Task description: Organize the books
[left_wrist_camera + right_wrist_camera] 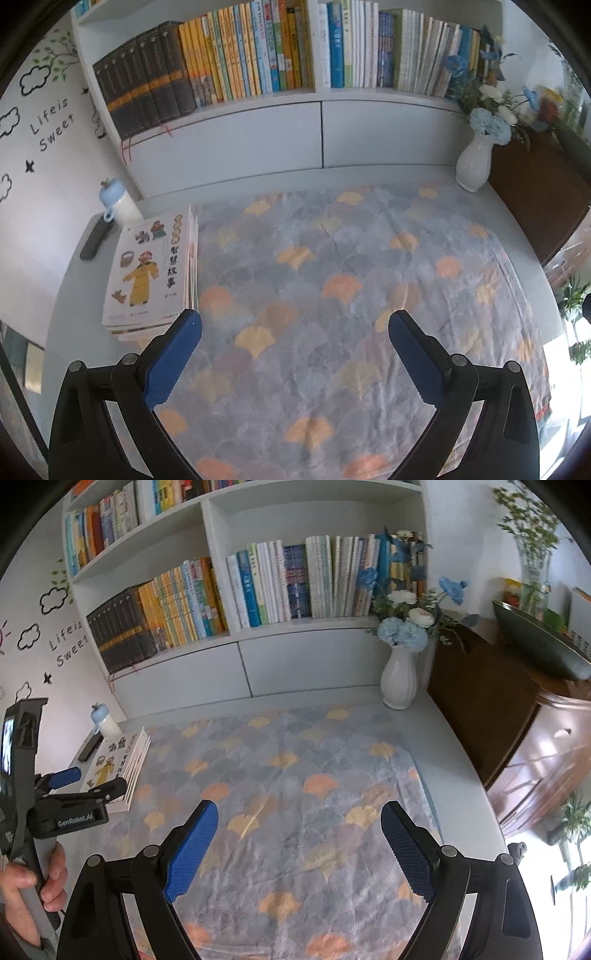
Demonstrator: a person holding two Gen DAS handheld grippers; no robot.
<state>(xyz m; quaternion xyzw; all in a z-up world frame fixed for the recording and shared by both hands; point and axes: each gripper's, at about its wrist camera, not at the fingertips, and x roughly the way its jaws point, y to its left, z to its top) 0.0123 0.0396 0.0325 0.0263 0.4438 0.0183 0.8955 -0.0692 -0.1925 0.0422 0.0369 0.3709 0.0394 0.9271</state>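
A stack of thin children's books lies flat at the left edge of the patterned cloth; the top cover shows a figure in a yellow robe. My left gripper hovers open over the cloth, its left fingertip just beside the stack's near corner, nothing between the fingers. My right gripper is also open and empty, above the middle of the cloth. In the right wrist view the book stack sits at the left, with the left gripper held by a hand over its near end. The white bookshelf behind holds rows of upright books.
A white vase of blue and white flowers stands at the back right of the desk. A small bottle with a blue cap and a dark remote lie behind the stack. A brown wooden cabinet borders the right side.
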